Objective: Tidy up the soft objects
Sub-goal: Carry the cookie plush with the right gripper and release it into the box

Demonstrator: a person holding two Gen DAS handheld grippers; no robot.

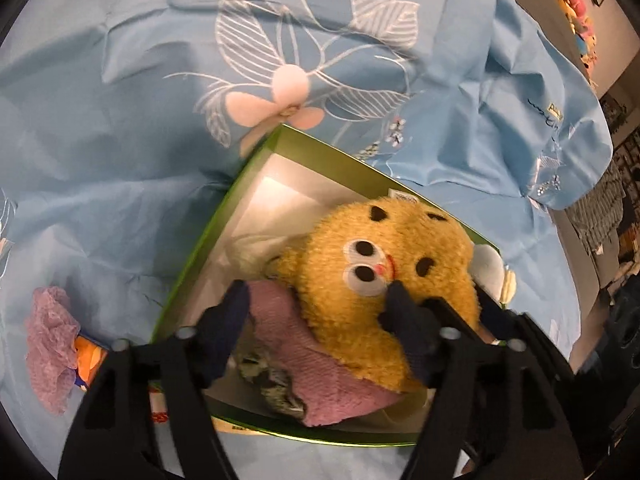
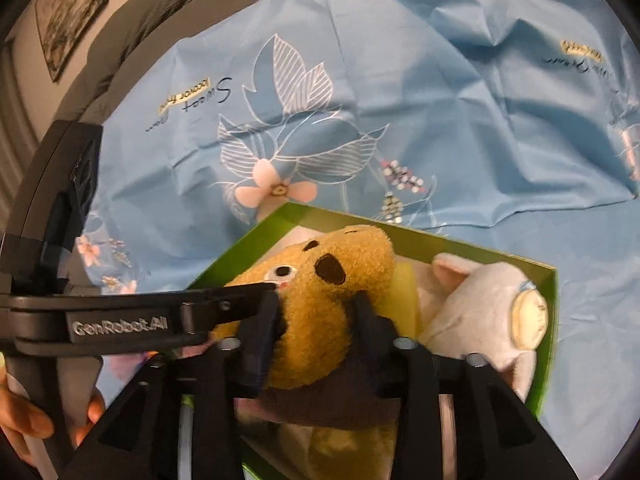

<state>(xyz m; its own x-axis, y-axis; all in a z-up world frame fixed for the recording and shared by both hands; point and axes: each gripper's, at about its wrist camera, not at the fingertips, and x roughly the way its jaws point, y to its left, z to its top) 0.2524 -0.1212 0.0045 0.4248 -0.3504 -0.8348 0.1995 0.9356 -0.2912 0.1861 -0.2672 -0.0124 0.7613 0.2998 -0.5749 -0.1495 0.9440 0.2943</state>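
A yellow plush toy (image 1: 384,272) with black spots and big eyes lies in a green box (image 1: 256,160) on a blue bedsheet. A pink knitted cloth (image 1: 296,344) lies under it in the box. My left gripper (image 1: 316,304) is open over the box, its fingers either side of the pink cloth and the toy's edge. In the right wrist view my right gripper (image 2: 316,308) is shut on the yellow plush toy (image 2: 320,288) inside the green box (image 2: 548,312). A white plush toy (image 2: 480,304) lies to the right in the box. The left gripper's body crosses the left of this view.
A purple mesh cloth (image 1: 48,336) and an orange packet (image 1: 90,360) lie on the blue sheet (image 1: 120,120) left of the box. Toys hang on a wall (image 1: 580,20) at far right. Framed pictures (image 2: 68,8) hang beyond the bed.
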